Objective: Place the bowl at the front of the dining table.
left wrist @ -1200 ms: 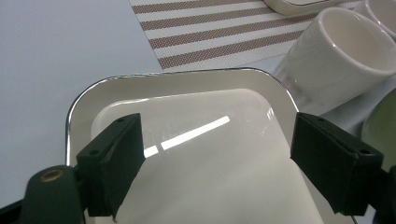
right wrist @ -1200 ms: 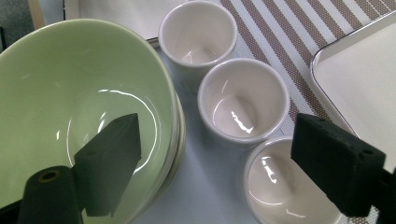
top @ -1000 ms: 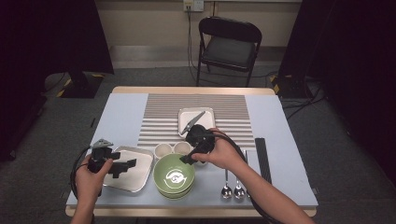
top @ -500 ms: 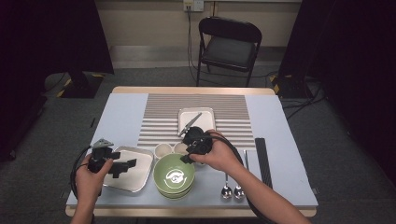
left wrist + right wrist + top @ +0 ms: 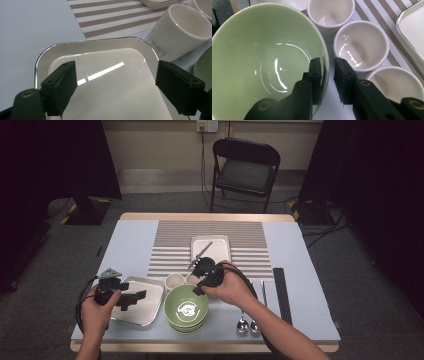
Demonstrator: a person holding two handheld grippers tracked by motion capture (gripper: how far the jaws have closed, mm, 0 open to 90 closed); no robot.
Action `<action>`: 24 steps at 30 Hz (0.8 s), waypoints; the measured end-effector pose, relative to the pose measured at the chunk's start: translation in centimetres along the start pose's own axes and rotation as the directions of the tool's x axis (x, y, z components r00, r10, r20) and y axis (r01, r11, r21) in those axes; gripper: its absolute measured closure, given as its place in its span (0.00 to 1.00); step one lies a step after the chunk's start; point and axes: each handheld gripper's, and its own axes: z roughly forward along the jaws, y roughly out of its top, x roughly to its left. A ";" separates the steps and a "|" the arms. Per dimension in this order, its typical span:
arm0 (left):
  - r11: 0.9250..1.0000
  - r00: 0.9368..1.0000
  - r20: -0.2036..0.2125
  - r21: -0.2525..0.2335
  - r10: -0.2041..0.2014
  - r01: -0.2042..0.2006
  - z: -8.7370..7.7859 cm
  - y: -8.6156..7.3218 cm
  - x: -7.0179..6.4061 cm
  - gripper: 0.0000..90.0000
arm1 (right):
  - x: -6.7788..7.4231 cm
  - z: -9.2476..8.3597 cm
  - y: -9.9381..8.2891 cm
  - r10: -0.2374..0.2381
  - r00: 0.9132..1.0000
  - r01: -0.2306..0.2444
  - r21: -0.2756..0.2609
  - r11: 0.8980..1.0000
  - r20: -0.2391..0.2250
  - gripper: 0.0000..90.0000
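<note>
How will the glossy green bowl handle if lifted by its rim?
The green bowl looks like glazed ceramic, so probably slick and fairly heavy. The right gripper straddles only its thin rim, so it may tilt. Three white cups stand close; knocks seem possible.

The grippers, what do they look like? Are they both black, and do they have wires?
Both are black. The left gripper has two blocky jaws with small screw holes, a brass ring near one, a grey three-cornered plate on top and a black cable. The right gripper has flat black jaws, brass rings, and a black cable looping behind the hand.
</note>
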 end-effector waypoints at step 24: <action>1.000 1.000 0.003 0.004 0.009 -0.009 0.2 0.0 -0.1 0.19 | 0.4 0.2 0.3 0.036 0.999 -0.037 0.027 0.999 0.001 0.95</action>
